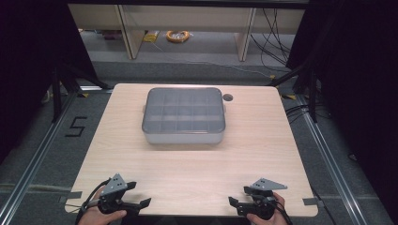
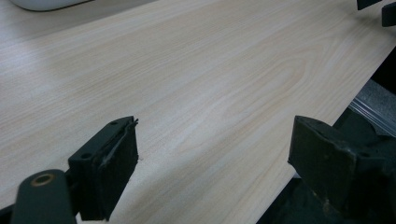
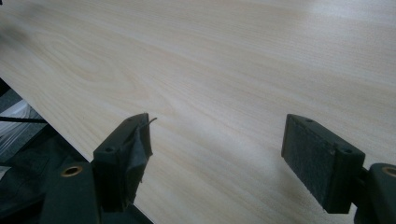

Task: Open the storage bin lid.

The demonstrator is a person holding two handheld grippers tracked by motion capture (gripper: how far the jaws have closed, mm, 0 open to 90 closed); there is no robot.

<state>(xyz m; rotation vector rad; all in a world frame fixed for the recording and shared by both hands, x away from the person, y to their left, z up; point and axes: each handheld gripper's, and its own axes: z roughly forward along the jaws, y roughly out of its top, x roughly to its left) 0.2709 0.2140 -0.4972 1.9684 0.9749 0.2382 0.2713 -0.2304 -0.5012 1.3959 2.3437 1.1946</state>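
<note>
Resting at the near edge of the table [image 1: 187, 183], both hands are holding their tools low and well back from the work. The left gripper [image 1: 141, 202] is sitting at the near left corner with its jaws spread wide and nothing between them; in the left gripper view its pads [image 2: 119, 163] are framing bare wood, and the tips of the other tool are peeking in at the top right corner. The right gripper [image 1: 234, 202] is waiting at the near right corner, its jaws likewise standing apart and empty, and the right gripper view is showing its pads [image 3: 310, 154] over plain tabletop.

Farther out, the wood between the tools and the work is lying bare. Beyond that, toward the far middle of the table, the storage box [image 1: 183, 116] is sitting flat, a white tray divided into compartments under a grey see-through lid [image 1: 183, 110] that is lying closed on top. Whether anything is lying in the compartments I cannot tell.

Judging from this, the work is only starting: the box is untouched, the lid is on, and reaching, gripping and opening are all waiting to be done
</note>
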